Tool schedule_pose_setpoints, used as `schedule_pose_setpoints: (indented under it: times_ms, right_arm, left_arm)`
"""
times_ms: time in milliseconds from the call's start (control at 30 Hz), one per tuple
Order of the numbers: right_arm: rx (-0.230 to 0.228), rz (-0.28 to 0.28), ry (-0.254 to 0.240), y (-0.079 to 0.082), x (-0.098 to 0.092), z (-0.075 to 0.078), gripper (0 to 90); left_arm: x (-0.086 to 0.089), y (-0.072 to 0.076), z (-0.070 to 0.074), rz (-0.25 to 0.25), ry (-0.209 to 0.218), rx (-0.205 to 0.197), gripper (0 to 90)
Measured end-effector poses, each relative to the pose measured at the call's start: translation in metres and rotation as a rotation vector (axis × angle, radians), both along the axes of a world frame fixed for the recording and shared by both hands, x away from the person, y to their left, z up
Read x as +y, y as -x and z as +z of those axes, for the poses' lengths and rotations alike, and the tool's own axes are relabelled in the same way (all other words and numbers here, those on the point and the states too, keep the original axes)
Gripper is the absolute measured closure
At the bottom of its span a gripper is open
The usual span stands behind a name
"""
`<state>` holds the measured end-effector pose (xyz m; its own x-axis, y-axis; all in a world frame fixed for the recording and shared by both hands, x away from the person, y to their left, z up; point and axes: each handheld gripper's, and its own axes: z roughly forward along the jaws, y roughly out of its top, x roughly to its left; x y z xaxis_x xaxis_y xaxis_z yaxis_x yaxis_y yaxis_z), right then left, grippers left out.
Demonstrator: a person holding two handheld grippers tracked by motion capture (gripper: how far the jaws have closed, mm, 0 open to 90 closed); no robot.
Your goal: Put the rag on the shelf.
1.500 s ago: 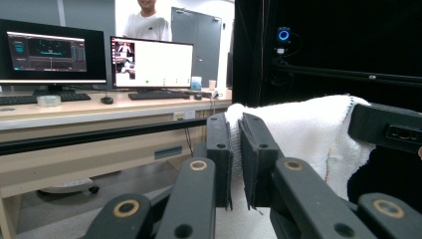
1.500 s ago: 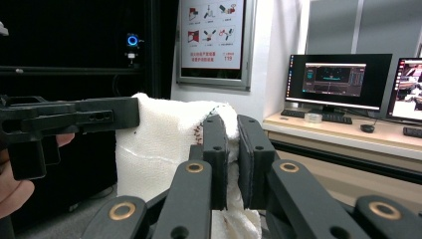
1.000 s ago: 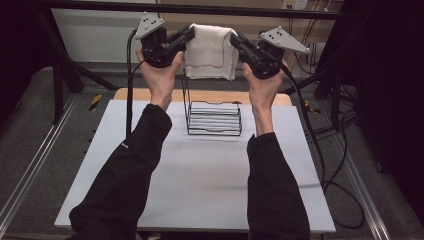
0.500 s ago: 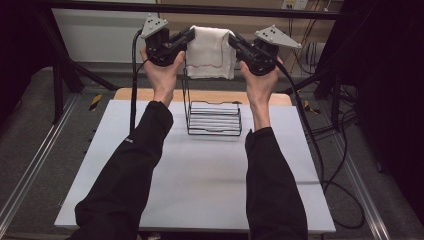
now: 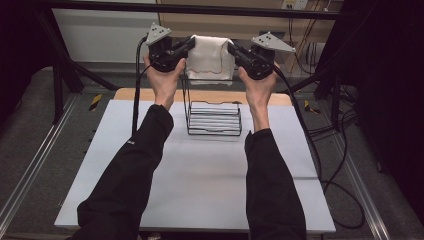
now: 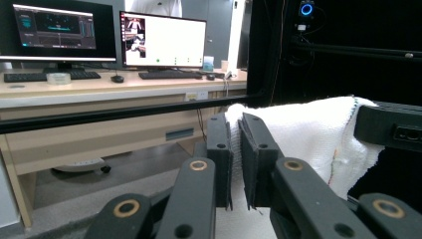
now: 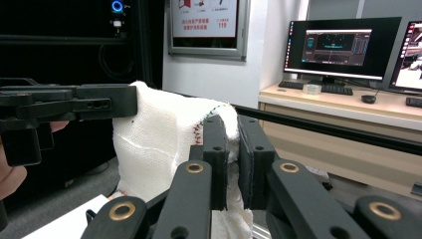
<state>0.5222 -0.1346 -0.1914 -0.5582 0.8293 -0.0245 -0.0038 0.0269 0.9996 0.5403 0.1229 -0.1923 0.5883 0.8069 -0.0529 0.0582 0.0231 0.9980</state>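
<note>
You hold a white towel (image 5: 210,57) stretched between your two tools, raised above the black wire rack (image 5: 214,119) that stands on the white counter (image 5: 200,185). Your left hand-held gripper (image 5: 187,45) pinches the towel's upper left corner, its jaws drawn together on the cloth — in the left gripper view (image 6: 238,149) a thin fold of white fabric sits squeezed between the two black pads, and the rest of the towel (image 6: 308,134) spreads away toward the other tool (image 6: 393,127) at the far edge. Your right hand-held gripper (image 5: 234,50) clamps the upper right corner in the same way; the right gripper view (image 7: 233,149) shows the jaws closed on the hem, with red and green edge stitching visible just beside the near pad. From there the towel (image 7: 159,144) hangs down and across to the left tool (image 7: 84,107), which reaches in from the side. The cloth is taut along its top edge and drapes freely below — its lower hem, marked with a reddish line, hangs just over the upright back frame of the rack; whether it touches the wire cannot be told. Both of your forearms, in black sleeves, extend on either side of the rack. The rack sits toward the far end of the counter.
</note>
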Motion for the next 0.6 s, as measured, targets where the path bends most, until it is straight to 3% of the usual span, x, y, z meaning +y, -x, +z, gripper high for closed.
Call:
schedule_pose_setpoints:
  times_ms: [600]
  right_arm:
    - [0.052,-0.004,0.023,0.008,-0.013,-0.028,83.9]
  left_arm:
    - [-0.008,0.011,-0.029,-0.046,-0.054,0.017,83.2]
